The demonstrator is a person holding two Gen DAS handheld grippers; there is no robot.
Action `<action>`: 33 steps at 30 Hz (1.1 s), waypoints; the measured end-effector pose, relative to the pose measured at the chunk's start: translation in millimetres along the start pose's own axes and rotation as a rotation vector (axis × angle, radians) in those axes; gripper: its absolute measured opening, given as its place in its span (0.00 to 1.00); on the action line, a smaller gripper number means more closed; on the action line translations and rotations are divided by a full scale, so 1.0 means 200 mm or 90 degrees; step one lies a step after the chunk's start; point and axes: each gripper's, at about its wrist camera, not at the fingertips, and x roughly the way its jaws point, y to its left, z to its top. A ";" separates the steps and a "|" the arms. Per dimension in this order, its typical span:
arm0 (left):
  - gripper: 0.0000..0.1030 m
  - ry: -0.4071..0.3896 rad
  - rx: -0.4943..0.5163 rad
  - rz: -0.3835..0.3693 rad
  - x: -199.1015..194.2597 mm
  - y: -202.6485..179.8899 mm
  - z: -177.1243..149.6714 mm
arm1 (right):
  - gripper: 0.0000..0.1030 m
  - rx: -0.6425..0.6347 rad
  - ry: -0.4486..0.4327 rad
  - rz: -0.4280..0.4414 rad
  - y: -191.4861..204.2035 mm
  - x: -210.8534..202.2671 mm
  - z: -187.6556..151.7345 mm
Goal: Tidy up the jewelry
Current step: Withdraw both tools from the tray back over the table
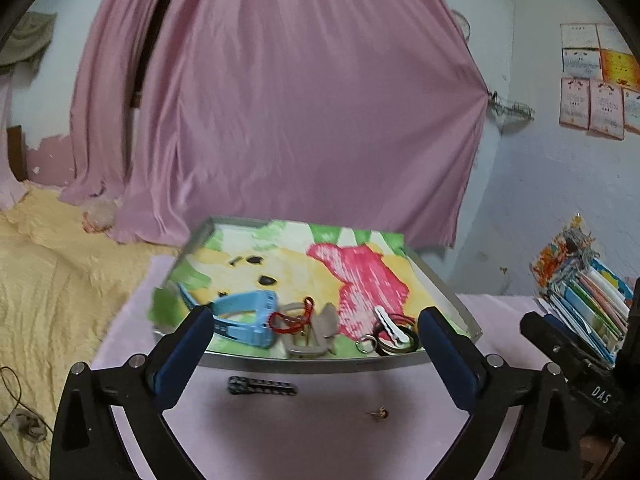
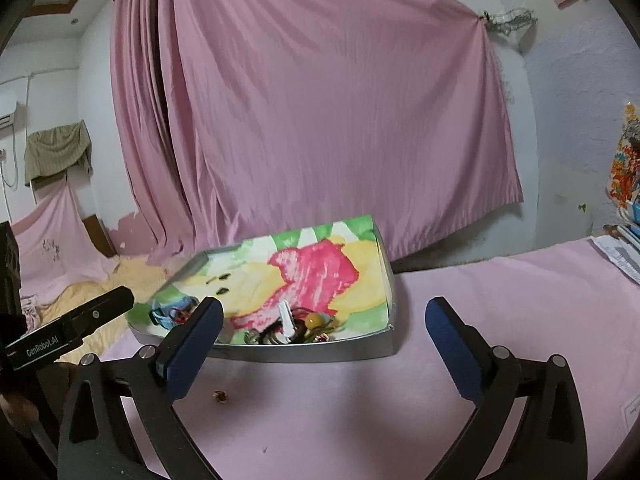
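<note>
Jewelry lies bunched along the near edge of a shallow metal tray (image 1: 448,286) lined with a bright painted sheet. In the left wrist view, a blue strap (image 1: 248,316) sits at the left of the bunch, a red cord (image 1: 290,318) beside it, then a grey buckle piece (image 1: 316,336), a white hair clip (image 1: 390,322) and dark rings (image 1: 394,340). The left tongs (image 1: 316,334) hover wide open, holding nothing. On the pink worktop (image 1: 320,432) in front of the tray lie a black chain bracelet (image 1: 262,385) and a small earring (image 1: 379,413).

In the right wrist view, the right tongs (image 2: 324,330) also stand wide open and empty. The tray (image 2: 304,354) sits just ahead, the white clip (image 2: 287,318) standing above tangled pieces and a yellow bead (image 2: 315,321). The small earring (image 2: 220,396) lies on the worktop (image 2: 400,420) near the left finger (image 2: 196,344).
</note>
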 end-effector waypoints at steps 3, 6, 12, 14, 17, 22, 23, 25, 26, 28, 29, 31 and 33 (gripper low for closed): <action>0.99 -0.022 0.000 0.009 -0.06 0.02 -0.02 | 0.97 -0.006 -0.027 -0.002 0.02 -0.05 -0.02; 0.99 -0.034 0.009 0.022 -0.11 0.04 -0.05 | 0.97 -0.015 -0.047 -0.005 0.05 -0.10 -0.04; 0.99 -0.050 0.020 0.044 -0.19 0.08 -0.10 | 0.97 -0.033 -0.063 -0.013 0.09 -0.17 -0.07; 0.99 -0.052 0.020 0.051 -0.21 0.09 -0.12 | 0.97 -0.040 -0.067 -0.014 0.11 -0.19 -0.08; 0.99 -0.053 0.022 0.061 -0.24 0.12 -0.14 | 0.97 -0.048 -0.070 -0.010 0.13 -0.21 -0.10; 0.99 -0.050 0.020 0.074 -0.26 0.16 -0.17 | 0.98 -0.064 -0.070 -0.004 0.18 -0.22 -0.11; 0.99 -0.049 0.018 0.075 -0.26 0.17 -0.17 | 0.98 -0.069 -0.070 -0.004 0.20 -0.22 -0.12; 0.99 -0.048 0.013 0.077 -0.26 0.18 -0.17 | 0.98 -0.075 -0.072 -0.002 0.21 -0.22 -0.12; 0.99 -0.048 0.013 0.077 -0.26 0.19 -0.17 | 0.98 -0.077 -0.072 -0.001 0.22 -0.22 -0.12; 0.99 -0.048 0.013 0.079 -0.26 0.20 -0.18 | 0.98 -0.083 -0.068 -0.001 0.23 -0.22 -0.13; 0.99 -0.047 0.014 0.079 -0.26 0.20 -0.18 | 0.98 -0.086 -0.067 -0.001 0.24 -0.22 -0.13; 0.99 -0.047 0.016 0.080 -0.26 0.21 -0.18 | 0.98 -0.089 -0.066 -0.002 0.24 -0.22 -0.13; 0.99 -0.046 0.018 0.080 -0.26 0.21 -0.17 | 0.98 -0.090 -0.065 -0.002 0.25 -0.21 -0.13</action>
